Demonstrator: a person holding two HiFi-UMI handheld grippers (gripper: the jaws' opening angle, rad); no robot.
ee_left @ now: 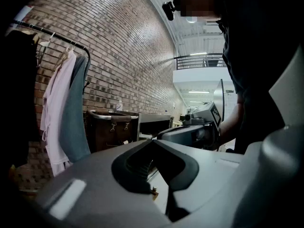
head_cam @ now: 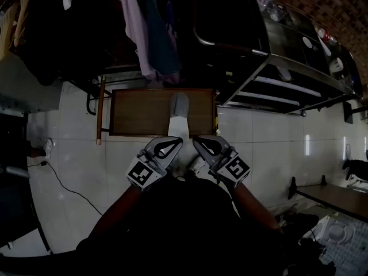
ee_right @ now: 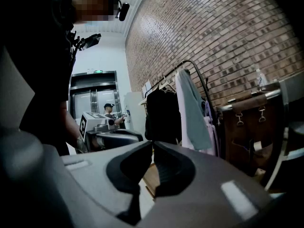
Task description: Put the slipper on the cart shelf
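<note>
A grey and white slipper (head_cam: 179, 115) lies on a low brown wooden table (head_cam: 138, 112), just beyond both grippers. My left gripper (head_cam: 174, 145) and right gripper (head_cam: 199, 143) are held side by side near the table's front edge, tips pointing towards the slipper's heel. Neither one touches it. Both are shut with nothing between their jaws. The left gripper (ee_left: 153, 141) looks out at the right gripper's body (ee_left: 190, 133). The right gripper (ee_right: 152, 144) looks out at the left gripper's body (ee_right: 107, 137). The black metal cart (head_cam: 270, 59) with its shelves stands at the upper right. Neither gripper view shows the slipper.
Clothes hang on a rack (head_cam: 146, 33) behind the table, also seen as a rack (ee_right: 183, 106) against a brick wall. A brown bag (ee_left: 110, 128) hangs on the cart's end. A cable (head_cam: 63, 183) runs over the white tile floor at left. A person (ee_right: 110, 110) stands far off.
</note>
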